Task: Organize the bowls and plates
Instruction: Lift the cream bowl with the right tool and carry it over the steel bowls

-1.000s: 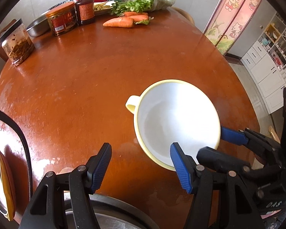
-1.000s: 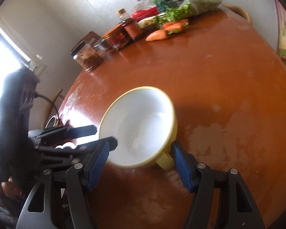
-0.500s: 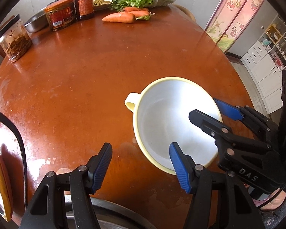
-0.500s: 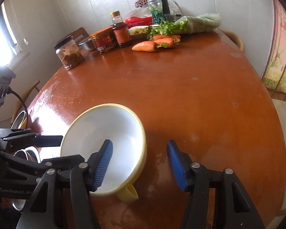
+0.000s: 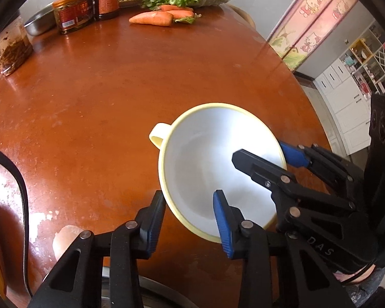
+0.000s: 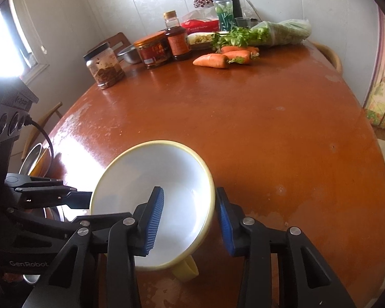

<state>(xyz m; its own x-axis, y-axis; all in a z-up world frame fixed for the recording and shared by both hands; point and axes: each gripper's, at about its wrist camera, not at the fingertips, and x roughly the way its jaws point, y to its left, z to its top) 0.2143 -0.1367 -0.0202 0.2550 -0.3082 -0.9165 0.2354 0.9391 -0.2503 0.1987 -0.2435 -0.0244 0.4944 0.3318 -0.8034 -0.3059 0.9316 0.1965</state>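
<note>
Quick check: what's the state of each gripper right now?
Left gripper: jaws closing, with the rim of the bowl between them.
Right gripper: shut on the bowl's rim.

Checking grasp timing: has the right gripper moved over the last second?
Yes. In the left wrist view, the right gripper slid leftward across the rim of the bowl; it now straddles that rim.

Glossy white bowl (image 5: 218,169) with a smooth yellow rim on a polished, worn wooden table (image 5: 102,97); far left, a shiny metal dish (image 5: 38,23).
</note>
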